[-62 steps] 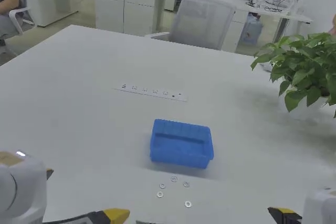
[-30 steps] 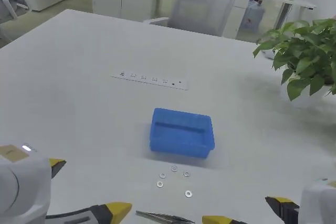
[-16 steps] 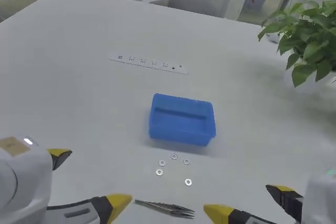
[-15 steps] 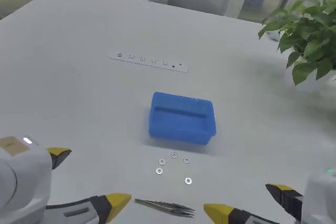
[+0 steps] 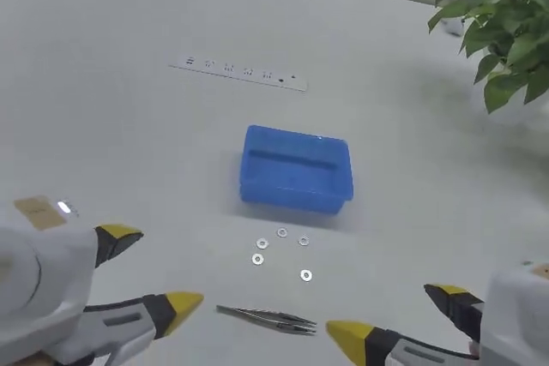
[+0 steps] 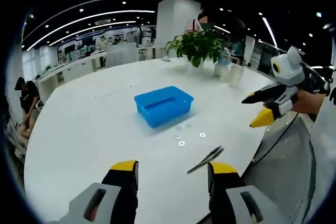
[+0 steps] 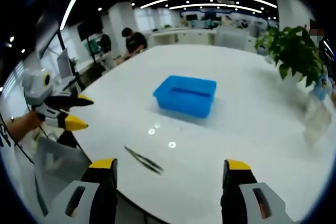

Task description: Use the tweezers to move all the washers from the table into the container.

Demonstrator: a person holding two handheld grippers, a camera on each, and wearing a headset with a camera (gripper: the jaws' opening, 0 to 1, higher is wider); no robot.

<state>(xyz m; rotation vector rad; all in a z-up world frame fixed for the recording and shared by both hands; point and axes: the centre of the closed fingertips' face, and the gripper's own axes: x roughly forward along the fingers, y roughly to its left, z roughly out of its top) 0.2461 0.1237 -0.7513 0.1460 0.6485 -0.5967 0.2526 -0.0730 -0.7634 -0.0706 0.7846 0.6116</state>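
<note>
Head view: both grippers sit low at the near edge of the counter, one either side of the tweezers.
Left gripper: fingers spread, holding nothing.
Right gripper: fingers spread, also holding nothing.
Tweezers position: flat on the counter between the two grippers, touching neither. They are the closest item to the person.
Tweezers axis: long axis runs roughly left-right across the near edge, with a slight tilt. The end toward the left gripper tapers to a single line. The end toward the right gripper looks split in two, so the tips are probably there, but it's too small to be sure.
Washers: five in a loose cluster, apart from each other, between the tweezers and the container.
Container: blue open-top bin just beyond the washers; it looks empty.
Layout logic: the tool is nearest to hand, and the washers sit close to the bin's front wall, so each carry is short.
Finger logic: my read is that the spread fingers flanking the tool are a pre-grasp pose.
Stage: pickup not yet made, no washer in the bin.
Risk: the tweezers are thin and lie flat, so a pinch could skid them.
</note>
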